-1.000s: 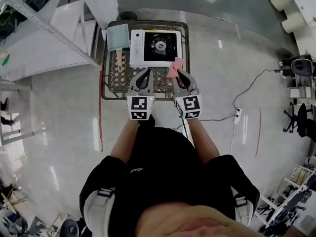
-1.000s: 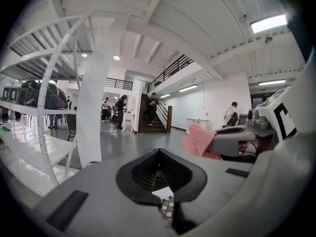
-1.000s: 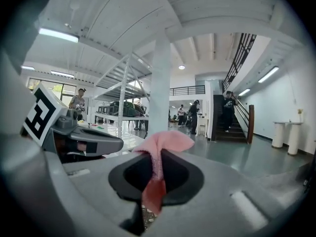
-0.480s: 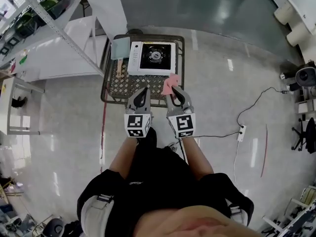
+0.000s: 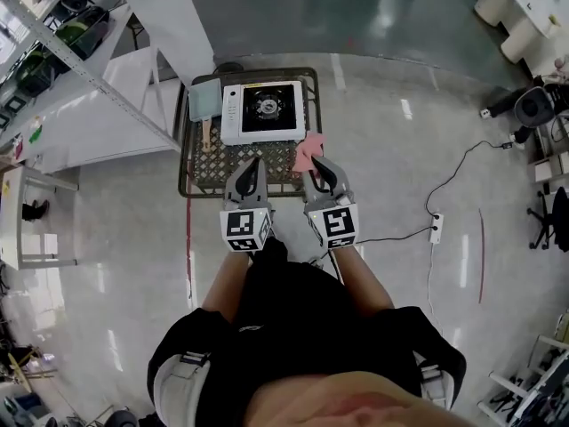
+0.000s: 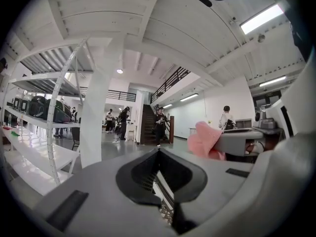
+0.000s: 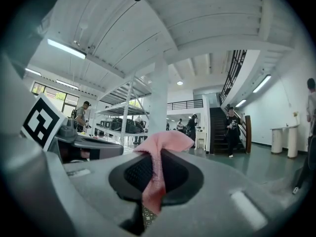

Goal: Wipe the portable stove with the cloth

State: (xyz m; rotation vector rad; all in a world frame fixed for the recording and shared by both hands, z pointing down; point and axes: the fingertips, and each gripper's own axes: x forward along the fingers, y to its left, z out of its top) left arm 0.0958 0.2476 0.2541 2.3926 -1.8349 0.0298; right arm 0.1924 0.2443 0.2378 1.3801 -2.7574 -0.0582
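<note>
The white portable stove [image 5: 262, 109] with a black burner sits on a wire-mesh cart [image 5: 233, 163]. Both grippers are held level in front of me, their tips over the cart's near edge, short of the stove. My right gripper [image 5: 311, 164] [image 7: 157, 154] is shut on a pink cloth [image 5: 308, 150] [image 7: 159, 147], which sticks up past the tips and hangs down between the jaws; the jaws have just closed a little tighter on it. With nothing between its fingers, my left gripper [image 5: 253, 162] [image 6: 158, 151] is shut. The cloth [image 6: 203, 139] also shows in the left gripper view.
A teal dustpan [image 5: 204, 99] and a wooden-handled brush [image 5: 206, 133] lie on the cart left of the stove. Metal shelving [image 5: 80, 47] and a white table [image 5: 93, 118] stand at the left. A cable and power strip [image 5: 434, 229] lie on the floor at the right.
Both grippers have drawn back from the stove toward me and risen, the pink cloth still in the right one. The cart and stove look smaller and farther away.
</note>
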